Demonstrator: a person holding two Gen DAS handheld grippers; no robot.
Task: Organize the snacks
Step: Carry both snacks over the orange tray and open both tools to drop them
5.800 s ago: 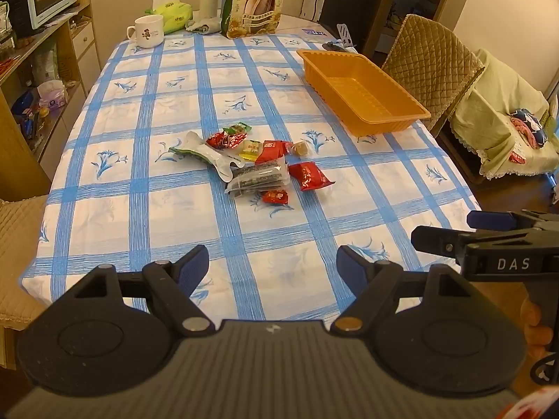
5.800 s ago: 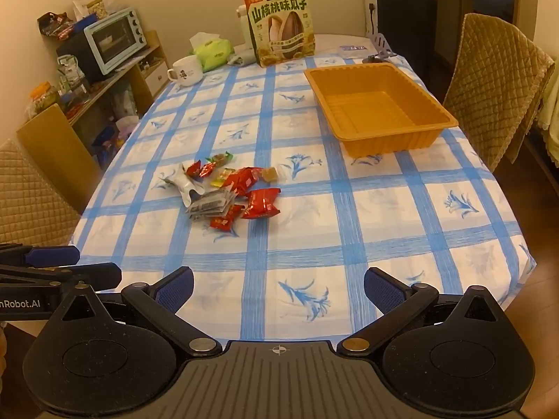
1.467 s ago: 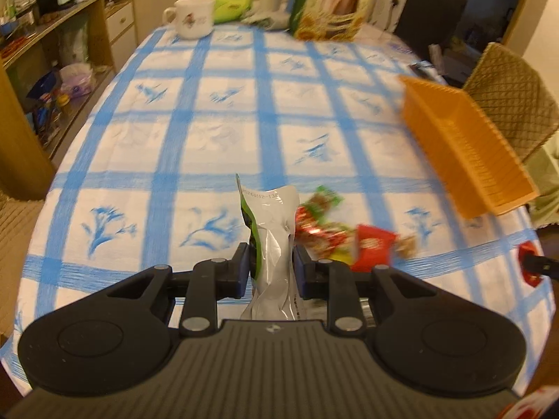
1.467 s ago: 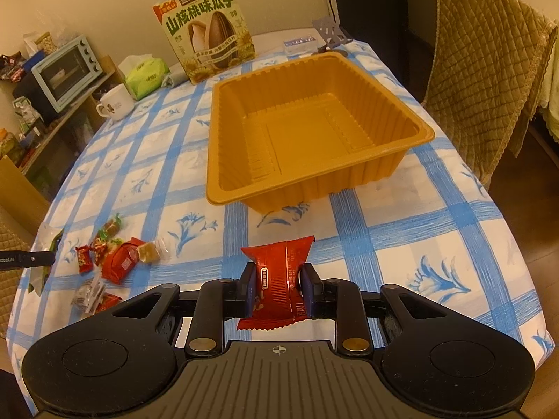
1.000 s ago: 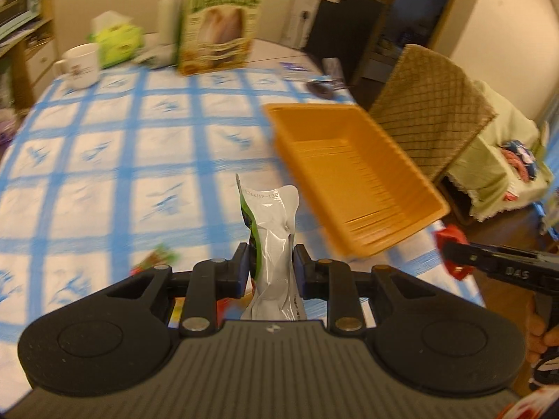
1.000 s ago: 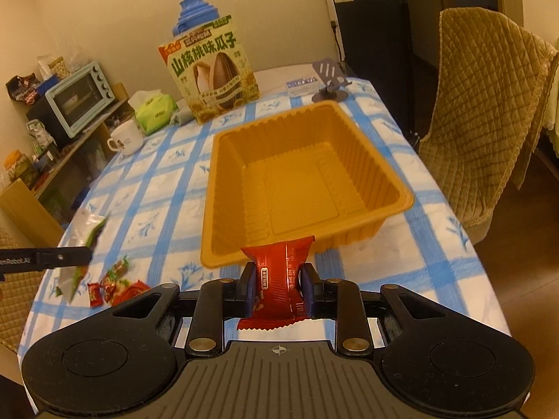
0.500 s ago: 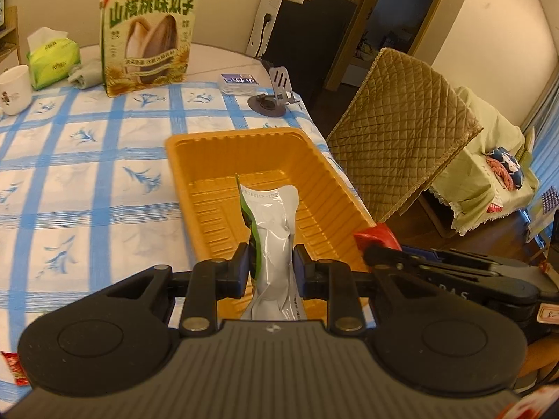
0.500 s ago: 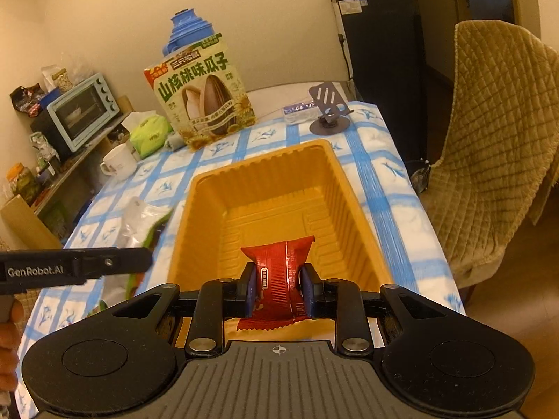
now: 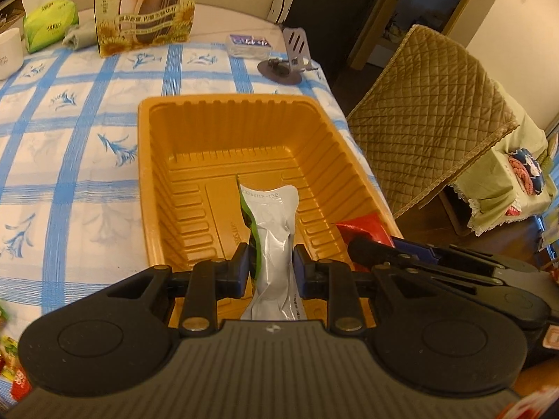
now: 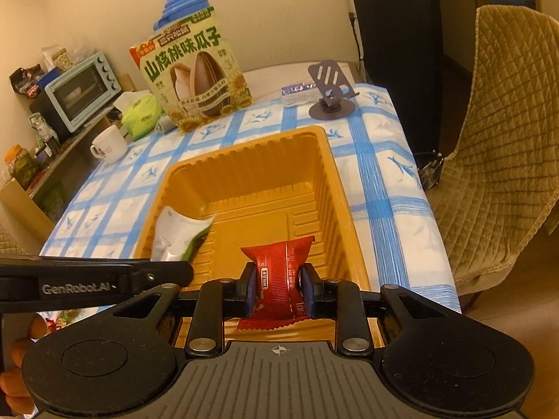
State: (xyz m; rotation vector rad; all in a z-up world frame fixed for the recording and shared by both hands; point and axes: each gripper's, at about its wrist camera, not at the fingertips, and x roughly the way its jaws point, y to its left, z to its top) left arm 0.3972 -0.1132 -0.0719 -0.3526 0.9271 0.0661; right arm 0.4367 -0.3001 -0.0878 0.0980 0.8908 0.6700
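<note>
My left gripper [image 9: 271, 262] is shut on a silver and green snack pouch [image 9: 274, 230] and holds it over the near end of the empty orange tray [image 9: 223, 153]. My right gripper [image 10: 276, 288] is shut on a red snack packet [image 10: 277, 272] and holds it over the same tray [image 10: 265, 188], beside the left one. The pouch [image 10: 178, 235] also shows in the right wrist view, and the red packet [image 9: 363, 228] in the left wrist view. A few loose snacks [image 9: 12, 373] lie on the tablecloth at the lower left.
A big sunflower seed bag [image 10: 195, 76], a white mug [image 10: 108, 145], a green tissue pack [image 10: 139, 115] and a phone stand [image 10: 330, 94] stand at the table's far end. A quilted chair [image 10: 499, 132] is on the right. A shelf with a toaster oven [image 10: 78, 87] is on the left.
Both grippers have moved closer over the tray with their snacks still held. The tray now fills the middle of both views.
</note>
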